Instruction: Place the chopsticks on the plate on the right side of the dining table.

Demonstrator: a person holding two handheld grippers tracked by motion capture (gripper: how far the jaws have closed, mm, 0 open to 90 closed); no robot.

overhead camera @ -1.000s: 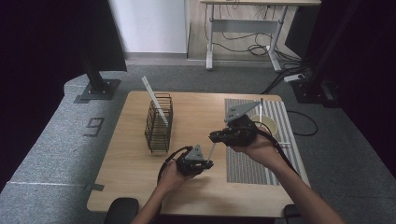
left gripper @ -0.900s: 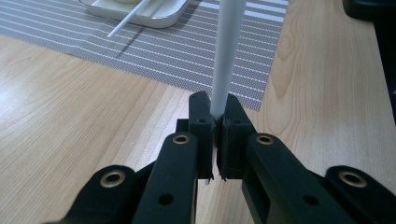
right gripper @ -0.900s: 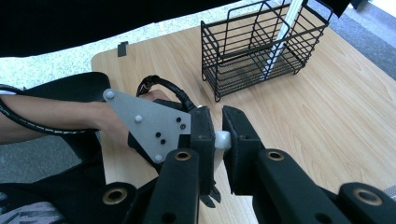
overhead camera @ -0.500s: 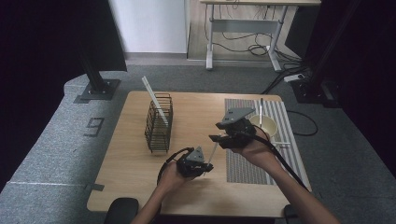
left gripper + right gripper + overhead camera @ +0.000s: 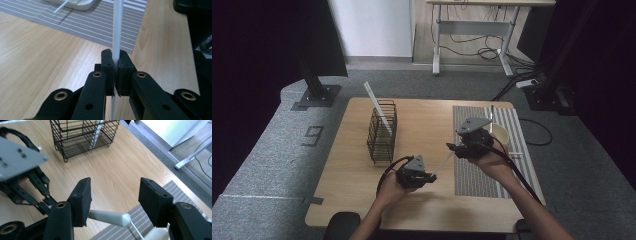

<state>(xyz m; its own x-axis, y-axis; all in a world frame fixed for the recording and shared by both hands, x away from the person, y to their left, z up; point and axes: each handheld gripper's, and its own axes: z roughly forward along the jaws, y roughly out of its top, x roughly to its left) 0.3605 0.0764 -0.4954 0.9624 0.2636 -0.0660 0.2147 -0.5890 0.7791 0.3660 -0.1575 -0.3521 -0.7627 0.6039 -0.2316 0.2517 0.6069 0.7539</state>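
One white stick [image 5: 117, 30] in left claw [image 5: 115, 75].

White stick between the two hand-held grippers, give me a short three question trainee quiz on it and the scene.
1. True or false: the left hand-held gripper is shut on the white stick.
2. How do the jaws of the right hand-held gripper stand? A) clamped on the stick B) open, with the stick's rounded end between them C) shut on nothing
3. What stands in the black wire basket on the wooden table?

Key: 1 true. 2 B. 3 a long white strip, leaning and sticking out above the rim.
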